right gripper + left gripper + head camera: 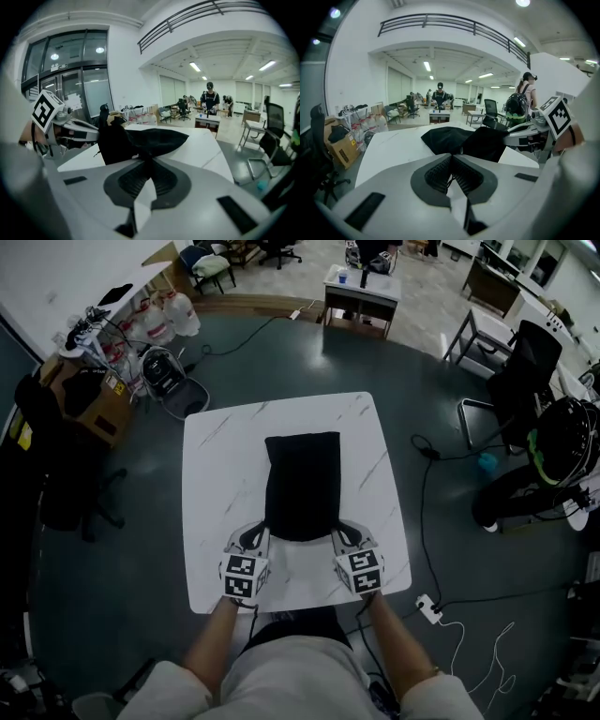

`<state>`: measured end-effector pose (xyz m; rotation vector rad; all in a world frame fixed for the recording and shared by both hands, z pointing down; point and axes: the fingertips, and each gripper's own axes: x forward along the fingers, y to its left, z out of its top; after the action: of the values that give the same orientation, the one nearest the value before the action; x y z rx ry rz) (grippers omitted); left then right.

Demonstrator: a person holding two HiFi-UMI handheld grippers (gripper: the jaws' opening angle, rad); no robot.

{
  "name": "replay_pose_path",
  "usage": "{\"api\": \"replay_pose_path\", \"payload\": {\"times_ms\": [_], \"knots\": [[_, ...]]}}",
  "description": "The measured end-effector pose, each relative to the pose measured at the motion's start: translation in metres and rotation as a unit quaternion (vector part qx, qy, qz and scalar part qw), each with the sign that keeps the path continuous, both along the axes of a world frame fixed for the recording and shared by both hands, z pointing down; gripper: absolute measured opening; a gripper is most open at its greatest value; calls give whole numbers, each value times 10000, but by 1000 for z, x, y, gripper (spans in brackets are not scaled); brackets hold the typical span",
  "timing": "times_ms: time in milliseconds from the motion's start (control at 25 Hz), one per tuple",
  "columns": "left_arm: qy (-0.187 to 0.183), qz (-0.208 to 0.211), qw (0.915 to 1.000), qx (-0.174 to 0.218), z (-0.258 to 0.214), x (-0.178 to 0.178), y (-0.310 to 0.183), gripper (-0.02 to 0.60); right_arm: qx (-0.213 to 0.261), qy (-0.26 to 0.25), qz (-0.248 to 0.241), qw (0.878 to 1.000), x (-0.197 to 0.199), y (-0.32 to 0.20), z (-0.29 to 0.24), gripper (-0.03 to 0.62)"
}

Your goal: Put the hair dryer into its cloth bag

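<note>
**Both grippers pinched on the bag's near edge: work the mouth evenly**

- Cloth bag [302, 479]: black, lying lengthwise in the middle of the white tabletop [216, 446], near end towards the person
- Left hand-held gripper [265, 532]: jaws closed, pinched on the bag's near-left corner. Its own view shows the pads together with dark cloth running off their tip
- Right hand-held gripper [336, 532]: jaws closed too, a fold of the black cloth drawn in between the pads at the near-right corner
- Between the two grips the near edge stands lifted a little off the tabletop
- Hair dryer: in no view. Cannot tell whether it is already inside the bag

Judgement on the step: this looks like handling the bag's mouth, either spreading it or drawing it shut. To do it well:
- move both hands together, so the edge stays taut and level
- pull gently, as thin cloth could slip from the pads
- lift the edge rather than drag, since the bag lies near the front of the tabletop
- check where the dryer is before any closing pull
</note>
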<state>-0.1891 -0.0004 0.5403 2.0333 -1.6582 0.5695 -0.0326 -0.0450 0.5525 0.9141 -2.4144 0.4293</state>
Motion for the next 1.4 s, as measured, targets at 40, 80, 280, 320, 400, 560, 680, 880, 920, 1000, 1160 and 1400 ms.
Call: {"api": "replay_pose_path", "payload": {"times_ms": [40,80,280,320,400,560,680,880,920,1000,1160,1400], "knots": [[0,45,10000,-24,4,1,4,14,-23,90,17,10000,1,6,5,23],[1,79,10000,-55,9,3,8,14,-50,178,40,9998,2,11,11,23],[-109,157,9997,-162,31,7,29,14,-96,475,216,9986,12,30,35,25],[-172,203,9995,-184,36,8,32,14,-111,517,256,9983,13,32,40,25],[-260,251,9991,-201,42,10,37,14,-167,593,303,9976,16,36,50,25],[-104,214,9992,-332,55,15,44,15,-228,738,391,9962,28,51,62,54],[-122,287,9991,-295,53,18,53,24,-149,760,535,9956,37,69,55,126],[-53,401,9984,-393,49,25,85,58,-32,534,913,9944,45,92,34,126],[16,350,9987,-365,46,26,92,58,23,448,988,9941,44,96,26,126],[193,192,9994,-209,35,27,103,57,160,239,1093,9936,39,102,10,123],[434,88,9985,326,-1,34,115,25,550,-133,1100,9923,21,116,-31,78],[577,-52,9916,1159,-68,42,124,9,1184,-654,1026,9855,-7,141,-96,20]]}}
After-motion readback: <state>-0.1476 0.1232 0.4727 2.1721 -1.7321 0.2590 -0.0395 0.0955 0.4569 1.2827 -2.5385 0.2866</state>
